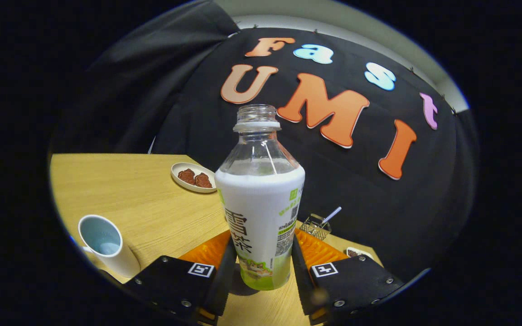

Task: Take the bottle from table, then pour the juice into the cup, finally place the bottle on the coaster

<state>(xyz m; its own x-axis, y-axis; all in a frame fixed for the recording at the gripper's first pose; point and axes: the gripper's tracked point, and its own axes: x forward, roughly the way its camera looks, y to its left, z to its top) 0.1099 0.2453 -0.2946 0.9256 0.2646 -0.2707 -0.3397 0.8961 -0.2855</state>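
Now both fingers (224,267) press the lower sides of the uncapped bottle (261,213), grasping it upright.

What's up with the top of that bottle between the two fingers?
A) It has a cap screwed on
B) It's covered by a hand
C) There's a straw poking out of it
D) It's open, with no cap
D: the bottle, standing upright between the fingers of the gripper, ends in a bare threaded neck with nothing covering it.
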